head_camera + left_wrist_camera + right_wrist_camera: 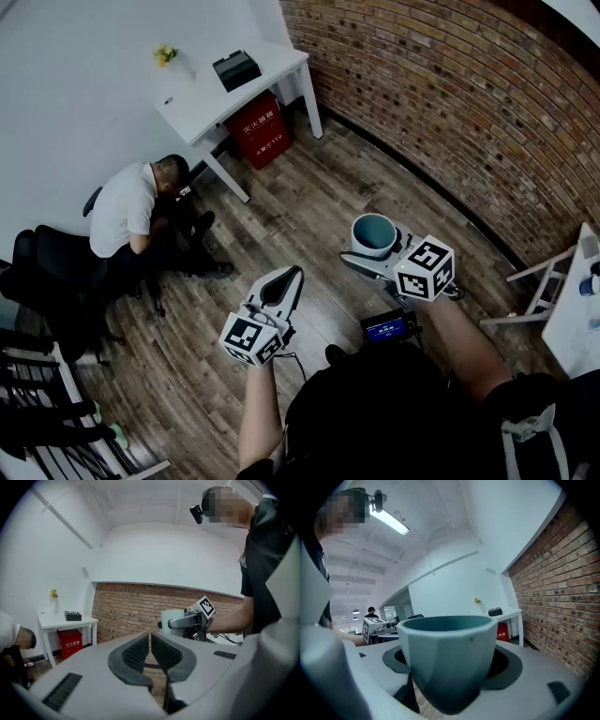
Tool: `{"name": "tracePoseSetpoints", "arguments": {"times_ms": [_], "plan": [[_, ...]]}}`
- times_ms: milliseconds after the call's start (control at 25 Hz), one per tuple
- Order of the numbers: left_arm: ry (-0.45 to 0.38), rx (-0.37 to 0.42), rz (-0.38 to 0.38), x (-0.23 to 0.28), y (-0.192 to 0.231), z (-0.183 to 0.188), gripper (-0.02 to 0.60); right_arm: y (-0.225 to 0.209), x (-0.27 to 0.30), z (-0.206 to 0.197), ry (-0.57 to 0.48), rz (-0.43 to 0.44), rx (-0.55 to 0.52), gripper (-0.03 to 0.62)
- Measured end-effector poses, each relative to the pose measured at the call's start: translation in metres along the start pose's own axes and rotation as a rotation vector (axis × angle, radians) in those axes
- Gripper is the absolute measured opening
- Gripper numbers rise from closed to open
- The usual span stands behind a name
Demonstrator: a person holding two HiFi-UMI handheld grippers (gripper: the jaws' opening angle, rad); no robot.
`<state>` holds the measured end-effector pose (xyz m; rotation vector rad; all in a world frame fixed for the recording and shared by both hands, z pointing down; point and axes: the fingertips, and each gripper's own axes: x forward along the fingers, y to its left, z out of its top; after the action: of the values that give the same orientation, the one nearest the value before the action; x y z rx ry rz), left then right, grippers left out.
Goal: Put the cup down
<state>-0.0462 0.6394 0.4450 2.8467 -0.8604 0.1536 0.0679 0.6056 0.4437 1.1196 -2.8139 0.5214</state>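
Teal, smooth round cup (449, 656) sits upright, grasped between the right tool's (379, 257) wide jaws: keep it level, releasing only once its base rests; the left tool (150, 651) alongside is clenched empty.

We wear a black short-sleeved shirt (375, 412). Ahead of the shirt, our left gripper (294, 276) and right gripper (375, 248) are pale grey shells with dark ribbed pads (136, 651). Each bears a white cube (251, 337) printed with black squares. A small blue-lit screen (387, 326) sits at the shirt's front edge, and a whitish strap (530, 424) on its right side.
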Motion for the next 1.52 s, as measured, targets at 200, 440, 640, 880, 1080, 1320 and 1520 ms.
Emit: {"name": "tracePoseSetpoints", "arguments": {"times_ms": [200,440,640,880,1080,1320,1520], "plan": [[0.004,0.003,-0.002,0.001,-0.006,0.000,0.026,0.001,-0.006,-0.001,-0.011,0.007,0.018,0.405],[0.005,-0.003,-0.004,0.001,-0.012,-0.004,0.026,0.006,-0.011,-0.007,-0.003,0.023,0.013,0.407],[0.006,-0.005,-0.006,0.002,-0.010,-0.004,0.026,0.003,-0.011,-0.007,-0.002,0.022,0.027,0.407],[0.009,-0.010,0.001,0.002,-0.007,-0.006,0.026,0.002,-0.010,-0.005,-0.007,0.029,0.034,0.407],[0.006,-0.008,-0.003,0.004,-0.004,-0.004,0.026,0.000,-0.006,-0.003,-0.009,0.035,0.041,0.407],[0.012,-0.015,-0.001,0.004,0.001,-0.007,0.026,-0.001,-0.001,-0.003,-0.005,0.039,0.053,0.407],[0.017,-0.018,0.002,0.006,0.004,-0.009,0.026,-0.005,0.000,-0.006,-0.003,0.037,0.062,0.407]]}}
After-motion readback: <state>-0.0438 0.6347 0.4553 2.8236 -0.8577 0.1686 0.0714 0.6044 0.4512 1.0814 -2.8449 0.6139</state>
